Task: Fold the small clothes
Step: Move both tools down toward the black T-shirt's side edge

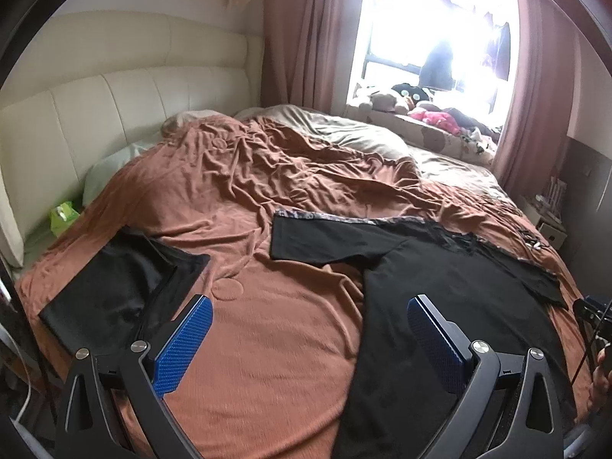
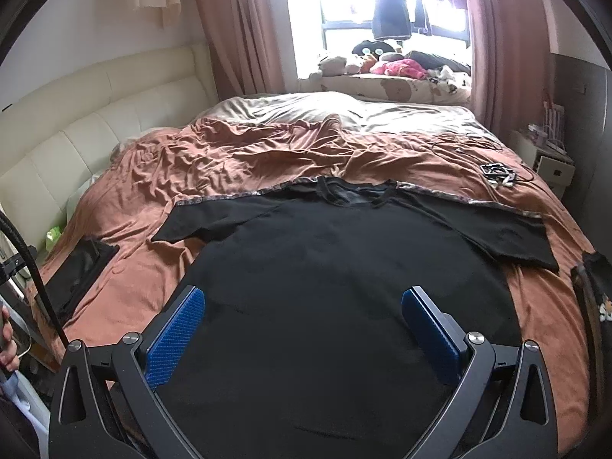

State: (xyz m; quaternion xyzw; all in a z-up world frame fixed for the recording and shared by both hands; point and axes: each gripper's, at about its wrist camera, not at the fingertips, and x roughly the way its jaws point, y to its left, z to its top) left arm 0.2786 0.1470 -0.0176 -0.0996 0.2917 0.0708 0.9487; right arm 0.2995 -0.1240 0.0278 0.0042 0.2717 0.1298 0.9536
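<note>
Item: black T-shirt (image 2: 344,267) lying spread flat on bed (image 2: 267,153) | left claw (image 1: 306,329) and right claw (image 2: 302,321) both hovering wide open, gripping nothing | step: folding not yet starting | next: likely pinching a sleeve edge.

Plush toys (image 2: 386,63) line the sill behind curtains (image 2: 237,26).

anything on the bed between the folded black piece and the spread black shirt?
Only bare rust-orange sheet, wrinkled, between the folded black piece and the spread black shirt; clearest in the left wrist view.
</note>
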